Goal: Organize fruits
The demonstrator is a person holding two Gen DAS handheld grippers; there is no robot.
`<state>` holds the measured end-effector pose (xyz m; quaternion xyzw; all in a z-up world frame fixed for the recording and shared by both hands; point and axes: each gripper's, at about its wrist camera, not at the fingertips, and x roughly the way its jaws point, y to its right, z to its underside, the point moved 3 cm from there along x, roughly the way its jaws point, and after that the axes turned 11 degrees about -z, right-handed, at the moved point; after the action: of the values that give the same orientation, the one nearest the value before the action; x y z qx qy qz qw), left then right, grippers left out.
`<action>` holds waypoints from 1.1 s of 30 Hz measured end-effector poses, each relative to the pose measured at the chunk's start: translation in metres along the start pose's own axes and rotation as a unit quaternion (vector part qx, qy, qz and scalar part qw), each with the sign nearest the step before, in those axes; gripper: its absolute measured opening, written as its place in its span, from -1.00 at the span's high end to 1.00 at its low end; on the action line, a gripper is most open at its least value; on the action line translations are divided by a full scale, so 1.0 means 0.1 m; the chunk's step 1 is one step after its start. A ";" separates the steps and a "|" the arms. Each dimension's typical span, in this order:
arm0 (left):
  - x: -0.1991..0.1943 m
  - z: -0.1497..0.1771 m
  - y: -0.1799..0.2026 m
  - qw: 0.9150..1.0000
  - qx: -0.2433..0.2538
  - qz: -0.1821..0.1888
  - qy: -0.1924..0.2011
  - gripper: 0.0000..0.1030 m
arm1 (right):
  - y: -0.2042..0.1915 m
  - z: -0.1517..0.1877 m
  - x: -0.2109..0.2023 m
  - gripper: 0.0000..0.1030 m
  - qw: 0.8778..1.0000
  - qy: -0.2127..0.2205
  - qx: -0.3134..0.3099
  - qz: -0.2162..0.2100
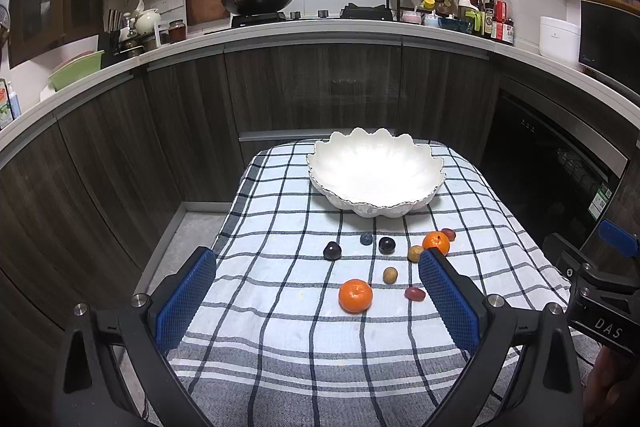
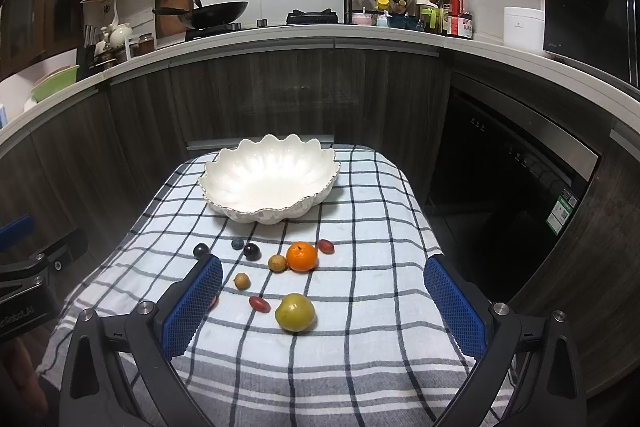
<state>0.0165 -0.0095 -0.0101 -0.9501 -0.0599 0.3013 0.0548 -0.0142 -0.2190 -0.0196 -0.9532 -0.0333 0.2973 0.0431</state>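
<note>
An empty white scalloped bowl (image 1: 376, 209) (image 2: 260, 215) stands at the far end of the checked cloth (image 1: 280, 327) (image 2: 360, 307). Loose fruit lies in front of it: two oranges (image 1: 355, 295) (image 1: 437, 243) (image 2: 301, 256), two dark plums (image 1: 332, 251) (image 2: 251, 251), a blueberry (image 1: 366, 239), two longans (image 1: 390, 275) (image 2: 277, 262), two red grapes (image 1: 414, 293) (image 2: 259, 303) and a yellow-green fruit (image 2: 295, 311). My left gripper (image 1: 318, 259) is open above the near fruit. My right gripper (image 2: 323, 267) is open too, with the yellow-green fruit between its fingers' lines, untouched.
The cloth covers a small table that drops off to the floor on the left (image 1: 188, 227). Dark cabinets (image 1: 312, 87) and a built-in appliance (image 2: 512, 187) stand close behind and to the right. The counter above holds a wok (image 1: 260, 1) and bottles (image 1: 488, 15).
</note>
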 end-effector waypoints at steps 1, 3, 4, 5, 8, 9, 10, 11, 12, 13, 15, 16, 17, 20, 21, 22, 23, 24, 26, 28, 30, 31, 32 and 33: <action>0.00 0.00 0.00 1.000 0.000 0.000 0.000 -1.00 | -0.01 0.00 0.00 -0.99 1.000 0.000 0.000 0.000; 0.00 0.00 0.00 1.000 0.000 0.000 0.000 -1.00 | 0.00 0.00 0.00 -0.99 1.000 0.000 0.000 0.000; 0.00 0.00 0.00 1.000 0.000 0.000 0.000 -1.00 | 0.00 0.00 0.00 -0.99 1.000 0.000 0.000 0.000; 0.00 0.00 0.00 1.000 0.000 0.000 0.000 -1.00 | 0.00 0.00 0.00 -0.99 1.000 0.000 0.000 0.000; 0.00 0.00 0.01 1.000 0.000 0.000 0.000 -1.00 | 0.00 0.00 0.00 -0.99 1.000 0.000 0.000 0.000; 0.00 0.00 0.00 1.000 0.000 0.000 0.000 -1.00 | 0.00 0.00 0.00 -0.99 1.000 0.001 0.001 0.000; 0.00 0.00 0.01 1.000 0.001 0.000 0.001 -1.00 | 0.00 0.00 0.00 -0.99 1.000 0.001 0.001 -0.001; 0.00 0.00 0.01 1.000 0.000 0.000 0.000 -1.00 | 0.00 0.00 0.00 -0.99 1.000 0.001 0.001 -0.001; 0.00 0.00 0.01 1.000 0.000 0.000 0.000 -1.00 | 0.00 0.00 0.00 -0.99 1.000 0.001 0.001 -0.001; 0.00 0.00 0.01 1.000 0.000 0.000 0.000 -1.00 | 0.00 0.00 0.00 -0.99 1.000 0.001 0.001 0.000; 0.00 0.00 0.01 1.000 0.000 0.000 0.001 -1.00 | 0.01 0.00 0.00 -0.99 1.000 0.001 0.001 -0.001; -0.01 0.00 0.01 1.000 0.000 0.000 0.001 -1.00 | 0.01 0.00 0.00 -0.99 1.000 0.001 0.001 -0.001; 0.00 0.00 0.01 1.000 0.000 -0.001 0.001 -1.00 | 0.01 0.00 0.00 -0.99 1.000 0.001 0.001 -0.001; 0.00 0.00 0.01 1.000 0.000 0.000 0.000 -1.00 | 0.01 0.00 0.00 -0.99 1.000 0.001 0.001 -0.001; -0.01 0.00 0.01 1.000 0.000 0.000 0.001 -1.00 | 0.01 0.00 0.00 -0.99 1.000 0.001 0.001 -0.001; -0.01 0.00 0.01 1.000 0.001 0.000 0.001 -1.00 | 0.01 0.00 0.00 -0.99 1.000 0.001 0.001 -0.001; 0.00 0.00 0.01 1.000 0.000 -0.001 0.000 -1.00 | 0.01 0.00 0.00 -0.99 1.000 0.001 0.001 -0.001; -0.01 0.00 0.01 1.000 0.000 -0.001 0.000 -1.00 | 0.01 0.00 0.00 -0.99 1.000 0.001 0.001 -0.001; -0.01 0.00 0.01 1.000 0.000 -0.001 0.000 -1.00 | 0.01 0.00 0.00 -0.99 1.000 0.001 0.001 0.000; -0.02 0.00 0.01 1.000 0.000 0.000 0.000 -1.00 | 0.01 0.00 0.00 -0.99 1.000 0.001 0.000 -0.001; -0.01 0.00 0.02 1.000 0.000 -0.001 0.001 -1.00 | 0.01 0.00 0.00 -0.99 1.000 0.001 0.000 -0.001; -0.02 0.00 0.02 1.000 0.001 -0.001 0.001 -1.00 | 0.02 0.00 0.00 -0.99 1.000 0.001 0.001 -0.001; -0.01 0.00 0.02 1.000 0.001 -0.001 0.000 -1.00 | 0.02 0.01 0.00 -0.99 1.000 0.001 0.001 -0.001; -0.01 0.00 0.02 1.000 0.001 -0.001 0.000 -1.00 | 0.00 0.00 0.00 -0.99 1.000 0.000 0.001 -0.001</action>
<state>0.0153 -0.0114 -0.0099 -0.9500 -0.0601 0.3012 0.0558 -0.0140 -0.2195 -0.0195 -0.9532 -0.0342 0.2972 0.0446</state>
